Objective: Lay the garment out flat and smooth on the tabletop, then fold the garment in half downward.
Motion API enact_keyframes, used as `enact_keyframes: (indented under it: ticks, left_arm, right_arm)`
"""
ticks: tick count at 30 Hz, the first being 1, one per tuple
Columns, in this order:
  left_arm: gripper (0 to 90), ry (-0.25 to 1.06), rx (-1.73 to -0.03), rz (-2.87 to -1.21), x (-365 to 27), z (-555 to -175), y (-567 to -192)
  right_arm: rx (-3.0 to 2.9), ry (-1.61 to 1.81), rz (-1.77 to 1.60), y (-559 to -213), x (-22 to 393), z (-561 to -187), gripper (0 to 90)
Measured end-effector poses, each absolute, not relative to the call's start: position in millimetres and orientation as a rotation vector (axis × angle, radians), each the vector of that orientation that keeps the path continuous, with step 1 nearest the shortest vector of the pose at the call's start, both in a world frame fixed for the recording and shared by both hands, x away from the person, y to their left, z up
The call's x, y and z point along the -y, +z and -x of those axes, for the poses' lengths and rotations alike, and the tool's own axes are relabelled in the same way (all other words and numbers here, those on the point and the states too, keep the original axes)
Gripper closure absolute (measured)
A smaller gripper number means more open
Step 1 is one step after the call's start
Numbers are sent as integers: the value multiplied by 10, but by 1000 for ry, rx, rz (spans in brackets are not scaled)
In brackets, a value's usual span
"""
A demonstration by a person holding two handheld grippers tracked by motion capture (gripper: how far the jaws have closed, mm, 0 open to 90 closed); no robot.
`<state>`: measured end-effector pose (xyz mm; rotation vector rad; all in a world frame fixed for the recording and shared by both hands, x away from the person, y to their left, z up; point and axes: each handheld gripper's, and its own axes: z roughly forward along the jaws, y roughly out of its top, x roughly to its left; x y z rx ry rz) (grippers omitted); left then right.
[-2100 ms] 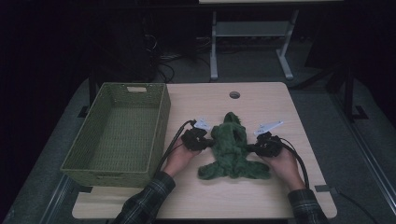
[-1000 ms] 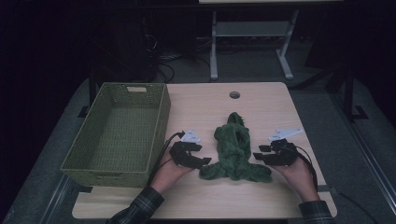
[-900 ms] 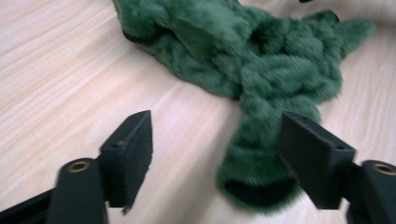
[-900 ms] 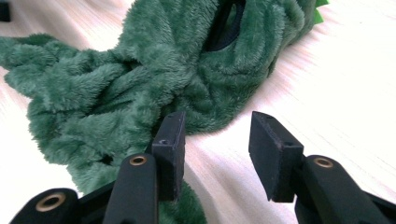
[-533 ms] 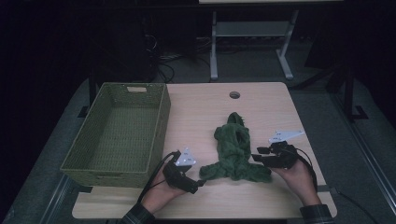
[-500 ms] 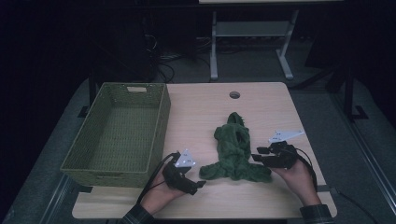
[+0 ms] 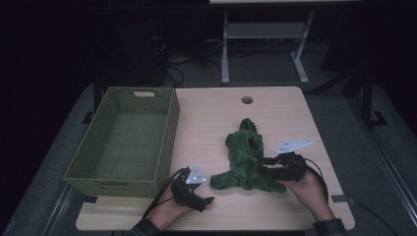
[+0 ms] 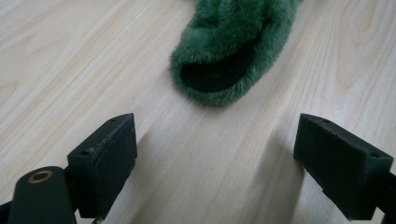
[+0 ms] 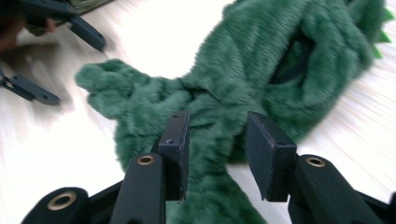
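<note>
A green plush garment [image 7: 246,164], fuzzy and rumpled, lay on a pale wooden table [image 7: 211,118] and serves here as the landmark.

Nearest the camera, at the garment's lower left, the left gripper [image 7: 209,200] rested low over the tabletop in the person's left hand [image 7: 164,211]. Its jaws had just been opening and stood wide apart with bare wood between them. The left gripper view showed what the high view could not: a furry sleeve end [image 8: 224,60] with a dark opening lay just ahead of the pads [image 8: 112,158], apart from them.

At the garment's lower right edge, the right gripper [image 7: 268,167] sat in the right hand [image 7: 307,189]. The right gripper view showed its jaws part-closed with a fold of the plush between them; whether the pads [image 9: 177,144] pressed it, I could not tell.

Farther off, left of the garment, stood a rectangular green woven basket [image 7: 169,128].
</note>
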<state>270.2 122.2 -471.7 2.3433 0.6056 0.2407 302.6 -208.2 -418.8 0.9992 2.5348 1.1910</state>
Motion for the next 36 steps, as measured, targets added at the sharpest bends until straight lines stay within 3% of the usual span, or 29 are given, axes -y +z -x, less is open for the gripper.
enact_keyframes:
  ticks: [19, 33, 36]
  left_arm:
    - [130, 242, -579, -2279, -1260, -2688, -4776]
    - [130, 239, -573, -2280, -1261, -2694, -4777]
    - [130, 244, -566, -2287, -1265, -2699, -4774]
  right_arm:
    - [-2670, 1290, -813, -4144, 1452, -2889, 603]
    - [-2766, 1215, -679, -4338, 978, -2934, 584]
    - [-2786, 1171, -662, -4402, 912, -2965, 636]
